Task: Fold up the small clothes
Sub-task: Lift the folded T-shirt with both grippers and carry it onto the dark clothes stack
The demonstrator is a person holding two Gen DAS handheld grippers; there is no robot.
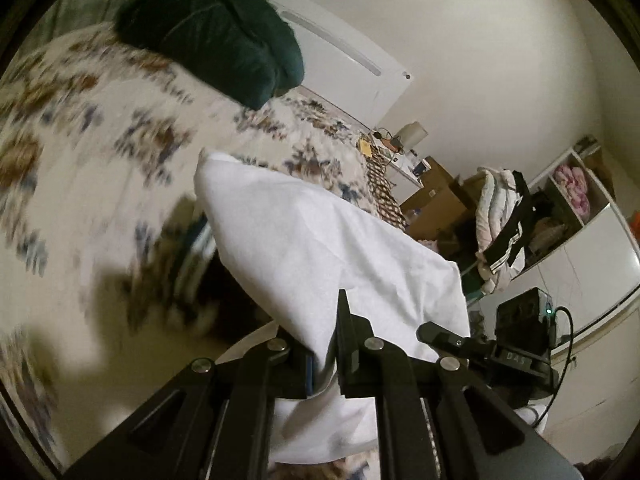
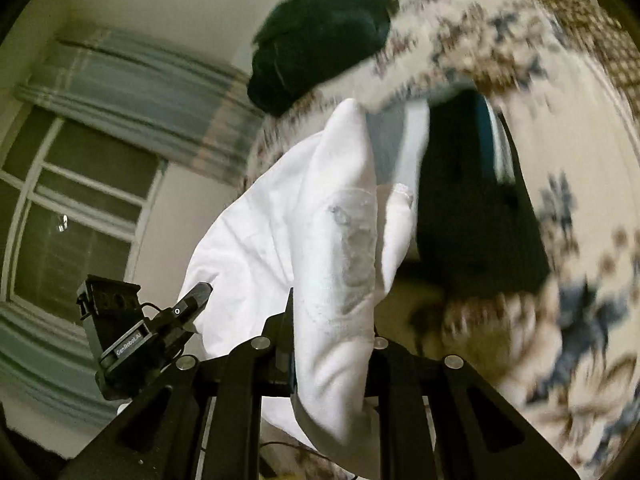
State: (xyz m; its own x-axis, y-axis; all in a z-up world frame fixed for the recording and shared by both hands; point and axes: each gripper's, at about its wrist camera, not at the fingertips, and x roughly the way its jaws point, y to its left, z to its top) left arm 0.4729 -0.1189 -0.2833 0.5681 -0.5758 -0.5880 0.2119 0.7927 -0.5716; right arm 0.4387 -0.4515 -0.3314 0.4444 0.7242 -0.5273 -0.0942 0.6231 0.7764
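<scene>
Both grippers clamp one white garment (image 1: 320, 240) and hold it up above a floral bedspread (image 1: 80, 120). The left gripper (image 1: 326, 344) pinches one edge, its jaws nearly together on the cloth. The right gripper (image 2: 332, 340) grips a thicker fold. A dark green bundle (image 1: 216, 32) lies on the bed beyond, and dark clothes (image 2: 472, 220) lie beneath the garment

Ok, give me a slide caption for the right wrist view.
Right gripper clamps a white garment lifted above the floral bedspread.
</scene>
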